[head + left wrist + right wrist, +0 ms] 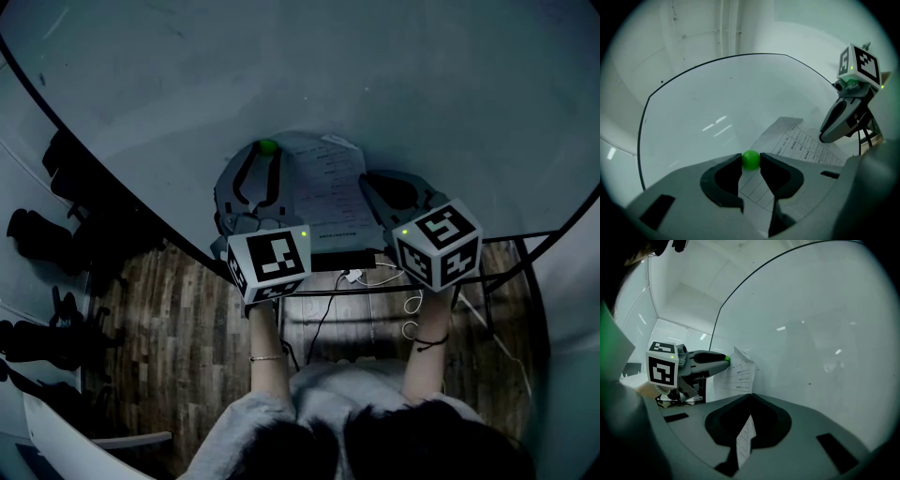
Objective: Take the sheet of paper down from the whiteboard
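A printed sheet of paper [330, 187] hangs on the whiteboard [281, 75]. A green ball magnet [267, 146] sits at its top left corner. My left gripper [267, 152] is shut on that magnet [751, 159], whose ball shows between the two jaw tips, with the sheet [797, 140] spreading to the right below it. My right gripper [368, 184] is shut on the sheet's right edge. In the right gripper view the paper's edge [746, 437] runs down between the closed jaws of that gripper [750, 397], and the left gripper [710, 359] shows further along the sheet [740, 371].
Below the board a black frame rail [356, 277] carries white cables. Wooden floor [187, 319] lies underneath, with dark chairs [56, 234] to the left. The person's forearms reach up from the bottom of the head view. The right gripper's marker cube [860, 63] shows in the left gripper view.
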Motion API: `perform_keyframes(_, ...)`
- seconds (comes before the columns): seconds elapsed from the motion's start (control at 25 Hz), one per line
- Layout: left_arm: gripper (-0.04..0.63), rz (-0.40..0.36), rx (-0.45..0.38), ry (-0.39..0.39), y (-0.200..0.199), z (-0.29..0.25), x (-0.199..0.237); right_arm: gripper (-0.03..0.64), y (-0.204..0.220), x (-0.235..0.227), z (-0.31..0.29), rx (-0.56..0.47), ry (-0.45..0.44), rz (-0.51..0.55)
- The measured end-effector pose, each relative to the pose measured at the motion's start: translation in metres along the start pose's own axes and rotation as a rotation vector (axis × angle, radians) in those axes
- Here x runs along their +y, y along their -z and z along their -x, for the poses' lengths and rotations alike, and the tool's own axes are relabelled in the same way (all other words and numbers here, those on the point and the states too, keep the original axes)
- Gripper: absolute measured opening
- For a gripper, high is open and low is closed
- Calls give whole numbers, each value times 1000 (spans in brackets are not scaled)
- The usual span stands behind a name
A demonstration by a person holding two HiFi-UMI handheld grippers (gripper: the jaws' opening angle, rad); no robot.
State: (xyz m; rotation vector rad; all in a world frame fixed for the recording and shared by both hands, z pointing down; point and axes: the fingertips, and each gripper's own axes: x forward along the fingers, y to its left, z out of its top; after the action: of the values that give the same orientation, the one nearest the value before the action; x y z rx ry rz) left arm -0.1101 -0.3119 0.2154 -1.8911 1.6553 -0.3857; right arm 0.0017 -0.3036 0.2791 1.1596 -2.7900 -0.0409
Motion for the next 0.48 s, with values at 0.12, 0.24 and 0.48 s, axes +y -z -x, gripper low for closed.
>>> perform_keyframes(0.12,112,-1,4,-1,-1,0,1,0,1,1,-1,4,-7,-13)
perform_keyframes(0.24,112,-2,3,0,-1,0,1,0,4,-1,0,17,-4,-30)
perform_keyframes(0.48,112,0,3,-3,-4,1,2,0,8,-2,3,31,-5,-41)
